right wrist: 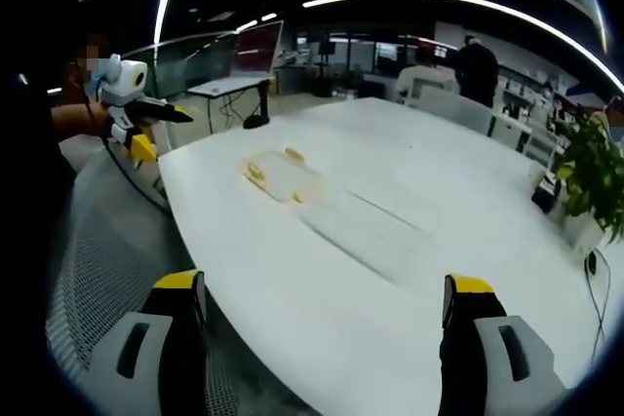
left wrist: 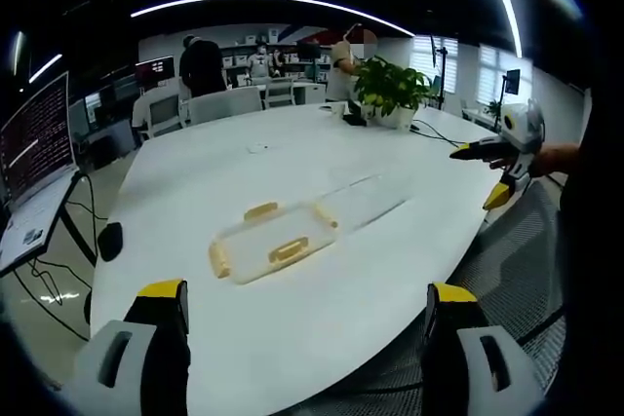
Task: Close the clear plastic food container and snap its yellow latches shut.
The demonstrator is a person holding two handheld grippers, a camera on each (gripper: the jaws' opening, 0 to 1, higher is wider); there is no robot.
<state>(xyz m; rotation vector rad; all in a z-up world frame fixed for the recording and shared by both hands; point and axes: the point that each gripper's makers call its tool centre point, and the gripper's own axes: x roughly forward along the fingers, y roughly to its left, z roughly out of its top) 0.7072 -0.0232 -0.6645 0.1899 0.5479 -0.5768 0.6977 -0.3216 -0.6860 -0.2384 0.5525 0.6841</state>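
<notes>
A clear plastic container (left wrist: 273, 243) with yellow latches (left wrist: 289, 250) lies on the white table (left wrist: 224, 172), well ahead of my left gripper (left wrist: 307, 291), whose jaws stand wide apart with nothing between them. Just right of it lies a flat clear lid (left wrist: 369, 200). My right gripper (left wrist: 499, 158) hovers off the table's right edge in a hand. In the right gripper view the container (right wrist: 278, 174) sits far ahead on the left, with the lid (right wrist: 369, 229) closer. My right gripper (right wrist: 325, 287) is open and empty near the table edge. The left gripper (right wrist: 136, 109) hangs off the table at left.
A potted plant (left wrist: 390, 90) and cables stand at the table's far end. Office chairs (left wrist: 224, 104), desks with monitors (left wrist: 39, 138) and several people are behind. A mesh chair (right wrist: 107, 250) sits below the near table edge.
</notes>
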